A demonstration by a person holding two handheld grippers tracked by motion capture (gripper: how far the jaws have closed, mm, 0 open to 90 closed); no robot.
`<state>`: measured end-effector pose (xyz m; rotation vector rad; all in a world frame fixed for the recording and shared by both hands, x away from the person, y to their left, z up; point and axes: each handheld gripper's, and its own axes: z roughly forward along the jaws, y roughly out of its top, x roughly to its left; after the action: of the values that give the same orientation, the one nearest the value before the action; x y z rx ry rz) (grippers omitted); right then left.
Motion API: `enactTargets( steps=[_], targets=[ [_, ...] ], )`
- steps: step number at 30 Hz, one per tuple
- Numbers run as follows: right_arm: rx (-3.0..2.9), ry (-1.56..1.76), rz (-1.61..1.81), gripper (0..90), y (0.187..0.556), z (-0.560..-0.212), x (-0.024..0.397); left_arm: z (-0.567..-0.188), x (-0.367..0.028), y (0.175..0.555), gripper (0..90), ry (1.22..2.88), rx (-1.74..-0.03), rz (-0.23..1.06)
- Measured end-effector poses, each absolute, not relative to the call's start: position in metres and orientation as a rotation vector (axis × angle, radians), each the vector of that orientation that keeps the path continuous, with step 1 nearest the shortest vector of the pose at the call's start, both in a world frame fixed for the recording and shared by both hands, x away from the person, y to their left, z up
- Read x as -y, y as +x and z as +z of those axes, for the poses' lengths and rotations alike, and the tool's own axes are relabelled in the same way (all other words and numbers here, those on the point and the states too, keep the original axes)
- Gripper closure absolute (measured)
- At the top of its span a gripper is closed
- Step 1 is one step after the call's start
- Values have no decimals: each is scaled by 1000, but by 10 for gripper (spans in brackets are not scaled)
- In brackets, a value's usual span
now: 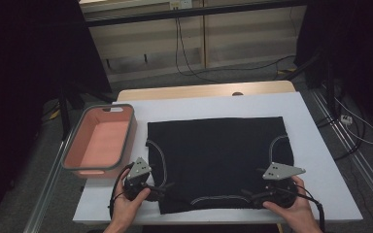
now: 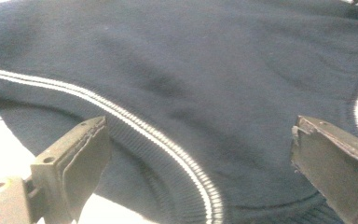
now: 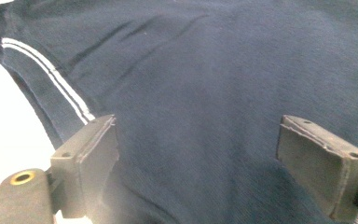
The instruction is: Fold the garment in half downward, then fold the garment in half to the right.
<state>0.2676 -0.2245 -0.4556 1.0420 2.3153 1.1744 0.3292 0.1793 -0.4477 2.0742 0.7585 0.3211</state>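
Going left to right: a pink basket [image 1: 99, 141] sits at the table's left edge, just beside the dark sleeveless garment [image 1: 218, 160], which lies flat on the white table cover [image 1: 315, 145] with its neckline toward the person and its white-piped armholes at either side. We see the left gripper [image 1: 151, 190] at the garment's near left corner, by the left armhole piping [image 2: 168, 144]; its jaws stand wide apart with cloth lying under the gap but nothing pinched, both pads clear of the fabric. The right gripper [image 1: 255, 195] sits at the near right shoulder, jaws likewise spread wide, dark knit [image 3: 205, 116] between and beneath them, not gripped. No earlier frame, so we judge state only: both are open and holding nothing. Risks, as we judge them: if either jaw closes from this low angle it may catch just the top layer, so a lift or fold would separate the layers and bunch the cloth. Closing on the ribbed edge alone could let it slip out. Uneven pulls between the two hands would skew the garment, and a sweep to the left could nudge the basket off the table's edge.
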Motion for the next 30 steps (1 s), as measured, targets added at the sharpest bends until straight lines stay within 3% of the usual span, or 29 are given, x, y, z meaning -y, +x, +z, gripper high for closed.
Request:
enactTargets(
  steps=[30],
  targets=[
    [-2502, 832, 1210, 115, 294, -449, 119, -443, -187, 329, 63, 2032, -736, 327]
  ],
)
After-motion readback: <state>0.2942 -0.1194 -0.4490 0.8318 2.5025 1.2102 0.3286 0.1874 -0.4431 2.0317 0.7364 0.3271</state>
